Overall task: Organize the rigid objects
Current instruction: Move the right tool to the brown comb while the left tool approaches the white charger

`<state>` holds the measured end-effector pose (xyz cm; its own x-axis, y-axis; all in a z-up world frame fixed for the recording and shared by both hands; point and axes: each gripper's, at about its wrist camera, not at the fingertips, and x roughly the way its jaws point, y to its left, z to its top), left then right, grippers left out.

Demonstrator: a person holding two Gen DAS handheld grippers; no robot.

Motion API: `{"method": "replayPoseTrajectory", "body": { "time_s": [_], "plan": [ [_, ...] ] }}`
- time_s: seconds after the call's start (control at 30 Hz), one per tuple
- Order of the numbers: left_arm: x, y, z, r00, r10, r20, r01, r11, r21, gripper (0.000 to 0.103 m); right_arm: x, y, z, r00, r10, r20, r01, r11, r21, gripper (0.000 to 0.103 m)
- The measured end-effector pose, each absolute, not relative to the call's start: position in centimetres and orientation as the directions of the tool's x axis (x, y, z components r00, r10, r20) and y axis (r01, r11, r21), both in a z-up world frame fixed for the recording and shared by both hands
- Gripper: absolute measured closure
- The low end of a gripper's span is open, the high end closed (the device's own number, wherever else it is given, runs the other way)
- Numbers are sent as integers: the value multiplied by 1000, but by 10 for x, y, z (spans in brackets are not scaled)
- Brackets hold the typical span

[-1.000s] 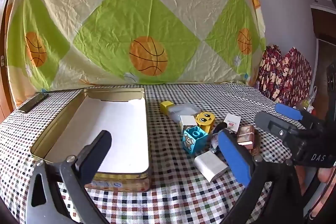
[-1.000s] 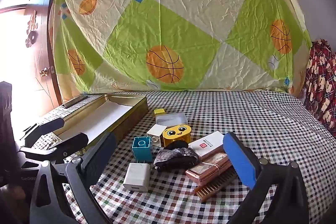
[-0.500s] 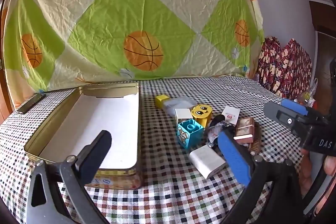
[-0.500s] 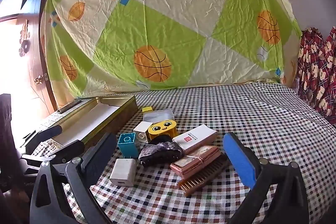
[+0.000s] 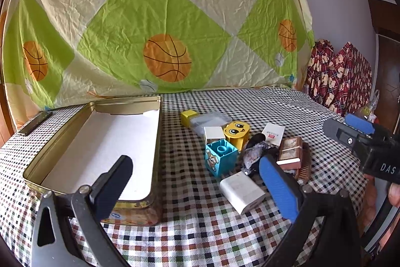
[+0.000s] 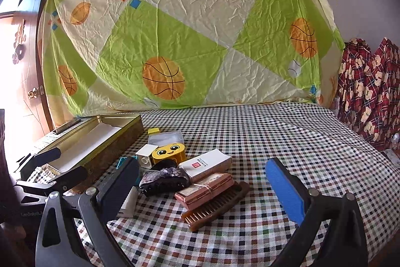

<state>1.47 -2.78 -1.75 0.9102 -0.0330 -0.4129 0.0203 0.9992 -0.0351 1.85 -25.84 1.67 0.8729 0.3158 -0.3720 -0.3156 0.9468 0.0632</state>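
Left tongs [image 5: 195, 188] & right tongs [image 6: 202, 183] both spread wide, holding nothing, above a checkered surface [image 6: 287, 142]. Small rigid items incl. white charger [image 5: 242, 192], teal block [image 5: 221, 160], yellow smiley block [image 6: 169, 153] & comb [image 6: 216, 207] cluster just right of an open gold tin [image 5: 32, 167]

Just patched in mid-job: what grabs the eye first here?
The big green-and-cream basketball-print sheet hung behind the table. Below it, an open gold metal tin sits empty at left, with a cluster of small items to its right, led by the yellow smiley-face block.

Checked tablecloth [image 5: 195, 237], open gold tin [image 5: 140, 210], cluster of small objects [image 5: 240, 149]
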Motion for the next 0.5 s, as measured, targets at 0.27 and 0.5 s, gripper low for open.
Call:
{"method": "replayPoseTrajectory", "body": {
  "time_s": [0.27, 0.5],
  "plan": [
    [24, -47, -21, 894, -46, -445, 55, 998, 8, 0, 30, -260, 1, 855, 270, -443, -289, 957, 25, 1],
    [42, -62, -29, 850, -83, -521, 106, 994, 15, 0, 51, -259, -20, 781, 235, -578, -280, 960, 11, 1]
  ]
}}
